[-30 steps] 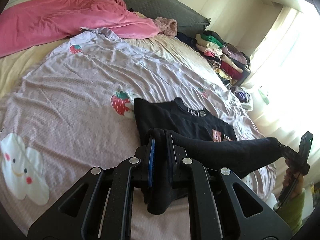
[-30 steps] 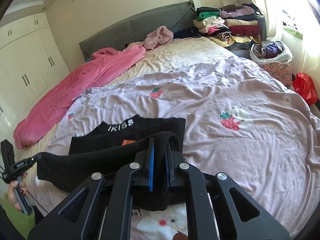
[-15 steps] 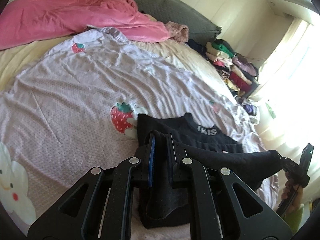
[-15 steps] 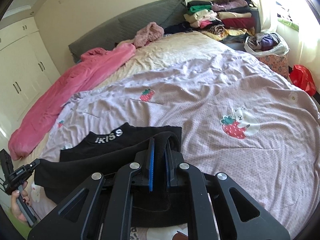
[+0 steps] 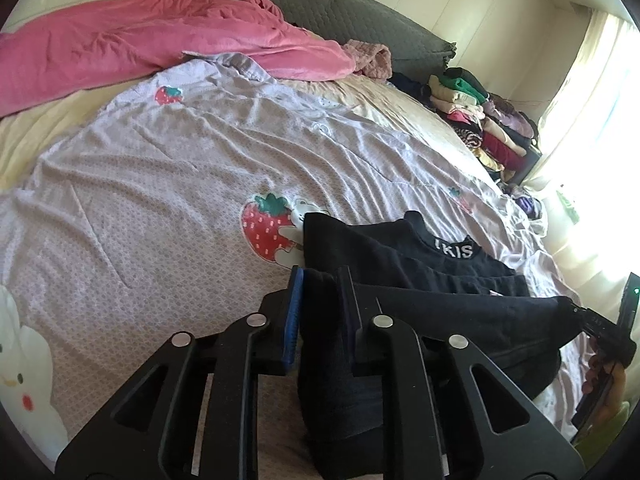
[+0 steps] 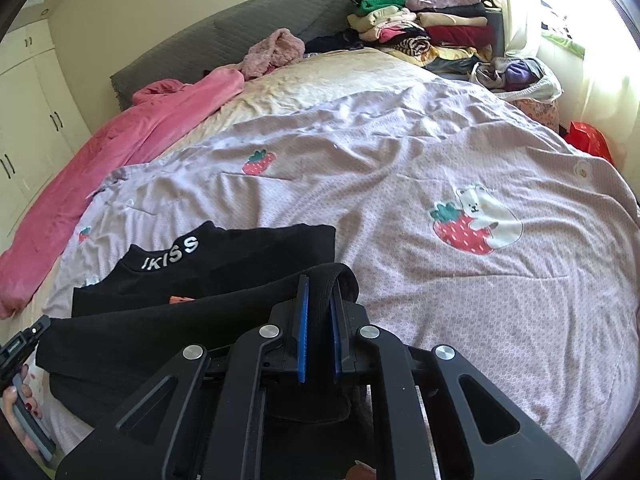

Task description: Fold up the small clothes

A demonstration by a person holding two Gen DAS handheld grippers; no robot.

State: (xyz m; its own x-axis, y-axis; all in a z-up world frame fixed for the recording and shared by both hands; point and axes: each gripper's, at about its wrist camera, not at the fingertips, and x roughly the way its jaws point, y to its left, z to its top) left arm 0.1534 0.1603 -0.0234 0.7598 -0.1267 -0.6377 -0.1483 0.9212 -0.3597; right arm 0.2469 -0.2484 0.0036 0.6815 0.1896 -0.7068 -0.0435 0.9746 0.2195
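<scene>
Hem lowered onto the collar half: fold nearly laid

Left wrist view: the left gripper (image 5: 320,316) has sunk toward the lilac strawberry-print bedspread (image 5: 160,200), and its jaws have just been opening, with the hem of the small black knit top lettered at the collar (image 5: 400,256) between them, barely pinched. Right wrist view: the right gripper (image 6: 318,328) is clenched on the other hem corner, low over the top's collar half; releasing probably comes next.

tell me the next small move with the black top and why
Probably lower both ends the rest of the way, then release. The black top lies partly on the bedspread; its near edge hangs between the left tool and right tool, and the left jaws have just been opening.
</scene>
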